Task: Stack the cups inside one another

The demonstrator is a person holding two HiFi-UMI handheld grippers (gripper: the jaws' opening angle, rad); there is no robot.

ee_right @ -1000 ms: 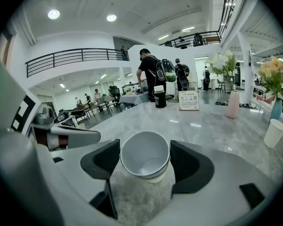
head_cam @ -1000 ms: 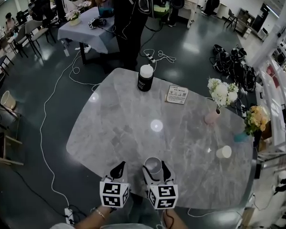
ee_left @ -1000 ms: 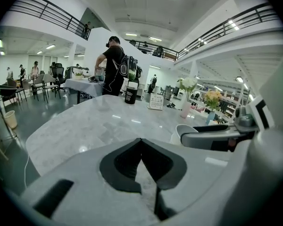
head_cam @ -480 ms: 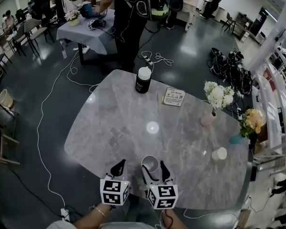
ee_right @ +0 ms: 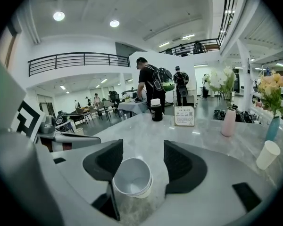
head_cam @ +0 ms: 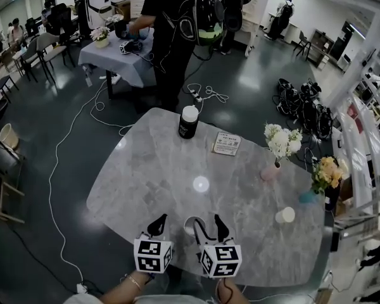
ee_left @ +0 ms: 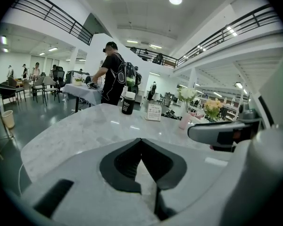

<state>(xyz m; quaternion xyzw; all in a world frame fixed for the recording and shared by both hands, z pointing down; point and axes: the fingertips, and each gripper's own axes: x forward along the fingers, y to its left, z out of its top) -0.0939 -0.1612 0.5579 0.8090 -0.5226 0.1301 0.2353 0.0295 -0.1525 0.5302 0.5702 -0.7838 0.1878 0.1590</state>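
head view: left gripper (head_cam: 157,225) and right gripper (head_cam: 206,227) sit side by side at the near edge of the grey marble-pattern table (head_cam: 152,170). an upright white paper cup (head_cam: 191,225) stands on the table between the right gripper's jaws. a second white paper cup (head_cam: 284,215) stands alone, mouth up, well apart to the right and slightly ahead, near the teal vase of yellow flowers (head_cam: 316,185). the right gripper is clearly the nearer one to it. left gripper view: left gripper (ee_left: 140,142) has its jaws shut together, tips meeting with only table surface behind them, nothing held. right gripper view: right gripper (ee_right: 142,154) has its jaws apart. the white paper cup (ee_right: 132,177) sits between them, close against the left jaw with a gap to the right jaw, so not clamped. its rim looks doubled, possibly two cups already nested, can't confirm. the second white paper cup (ee_right: 268,154) shows at far right, past the pink vase (ee_right: 228,122), upright, axis vertical. my read: the next move turns on that offset. the loose cup lies right and forward of the right fingers, both mouths face up, so one cup has to be gripped, lifted and lowered straight down into the other.
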